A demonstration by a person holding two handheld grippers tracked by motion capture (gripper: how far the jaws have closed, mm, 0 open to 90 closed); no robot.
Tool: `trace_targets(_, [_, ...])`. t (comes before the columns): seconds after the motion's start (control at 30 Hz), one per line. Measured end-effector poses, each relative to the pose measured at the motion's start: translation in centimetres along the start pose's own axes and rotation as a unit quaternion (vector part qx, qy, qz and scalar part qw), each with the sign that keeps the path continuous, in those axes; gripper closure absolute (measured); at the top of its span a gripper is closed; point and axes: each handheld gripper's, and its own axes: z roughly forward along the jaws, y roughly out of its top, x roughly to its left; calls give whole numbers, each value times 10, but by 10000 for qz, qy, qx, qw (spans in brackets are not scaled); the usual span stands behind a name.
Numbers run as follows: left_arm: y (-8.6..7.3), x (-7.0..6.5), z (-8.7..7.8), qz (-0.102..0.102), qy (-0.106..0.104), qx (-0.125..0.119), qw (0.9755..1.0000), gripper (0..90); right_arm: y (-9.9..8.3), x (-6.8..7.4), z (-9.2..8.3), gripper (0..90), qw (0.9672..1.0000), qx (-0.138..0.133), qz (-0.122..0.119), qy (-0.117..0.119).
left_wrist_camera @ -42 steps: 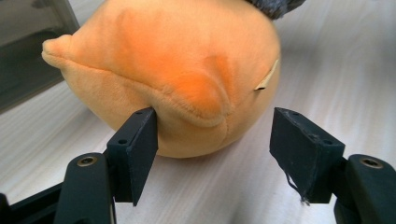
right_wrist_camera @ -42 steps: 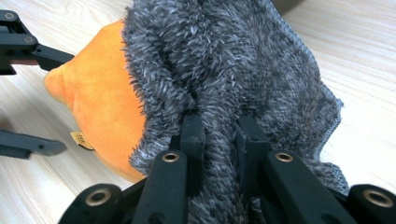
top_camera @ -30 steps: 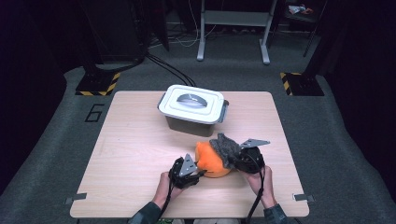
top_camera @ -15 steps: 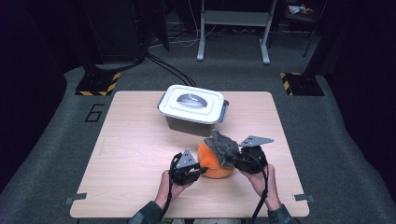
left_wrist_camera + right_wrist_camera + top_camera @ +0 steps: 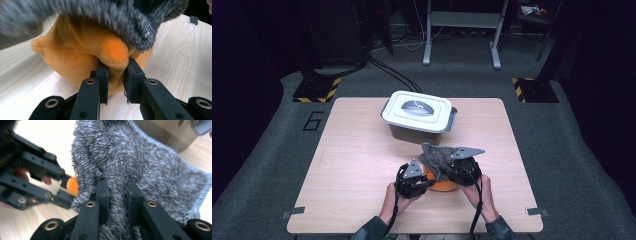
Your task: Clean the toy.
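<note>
An orange plush item [image 5: 443,186] lies on the wooden table [image 5: 362,165] near its front edge, with a grey fuzzy cloth [image 5: 437,156] draped over its top. My left gripper [image 5: 428,181] is at its left side. In the left gripper view its jaws [image 5: 116,72] have just been closing and now pinch a fold of the orange plush [image 5: 75,62], under the grey cloth [image 5: 112,15]. My right gripper [image 5: 452,175] is at the right side. It is shut [image 5: 116,192] on the grey cloth [image 5: 150,165], which it holds raised.
A grey box with a white lid [image 5: 418,114] stands behind the plush item, towards the table's far edge. Bare wood lies to the left and right of the hands. Dark floor, stands and cables surround the table.
The left jaws closed on the orange plush. The right gripper rose and shifted a little with the grey cloth, which now stands higher over the plush.
</note>
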Motion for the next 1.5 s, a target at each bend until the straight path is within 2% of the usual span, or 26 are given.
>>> trace_targets(0.1, [0,-1,0,68,21,17,10000,760,1,2,2,757,10000,30,9,-20])
trace_targets(0.17, [-1,-2,0,148,21,28,9999,760,1,4,4,757,9999,15,-109,-28])
trace_targets(0.23, [-3,-1,1,100,14,27,9999,761,0,6,6,759,9998,15,-191,-67])
trace_targets(0.4, [-5,1,2,-45,5,-6,10000,763,-3,3,6,762,9998,42,-153,-89])
trace_targets(0.6, [-4,1,4,-30,-18,-9,10000,761,-9,-4,-3,760,9998,37,-66,-162])
trace_targets(0.83, [-4,3,4,3,-6,-15,10000,757,-16,-18,-12,756,9995,22,143,-293])
trace_targets(0.9, [-4,3,4,-76,-18,-34,10000,756,-18,-21,-14,755,9992,39,187,-351])
trace_targets(1.17, [-4,3,4,-83,-54,-20,9999,753,-31,-36,-20,753,9982,24,419,-431])
trace_targets(1.5, [-4,3,4,-61,-62,-22,10000,751,-54,-56,-19,752,9946,73,820,-630])
